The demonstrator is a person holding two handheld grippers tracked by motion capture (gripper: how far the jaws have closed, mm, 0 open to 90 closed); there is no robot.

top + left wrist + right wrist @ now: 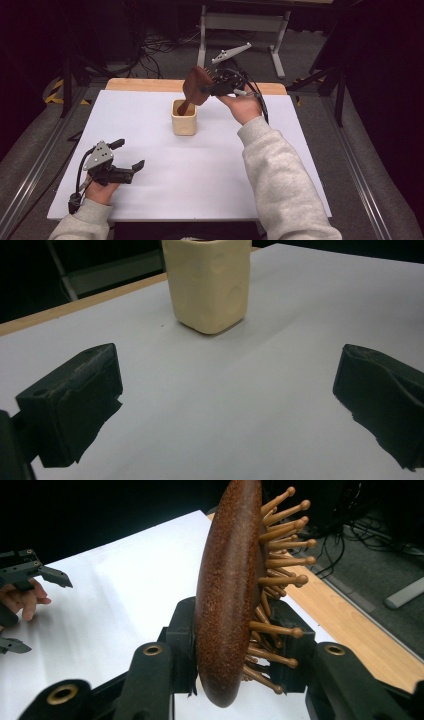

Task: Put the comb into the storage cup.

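Grey sleeves are seen entering from the near edge of the high view, one hand to each claw. At the near left of the white-covered worktop [150,200], the left claw [131,156] is held low, with its black jaws spread wide and nothing between them; in the left gripper view they are seen far apart above bare white surface. Beyond them, near the middle of the worktop, a cream, square-sided cup with rounded corners and shallow round dimples [209,285] stands upright. The right claw [204,89] is raised above and just behind that cup [184,118], and a dark brown wooden hairbrush with an oval head and ball-tipped wooden pins [235,595] is pinched between its jaws. In the right gripper view the jaws are pressed against the head, one on the smooth back and the other on the pin side. In the high view the hairbrush [196,86] is tilted, with its head up by the claw and its handle sloping down into the mouth of the cup. A strip of bare light wood is visible along the far edge of the worktop.
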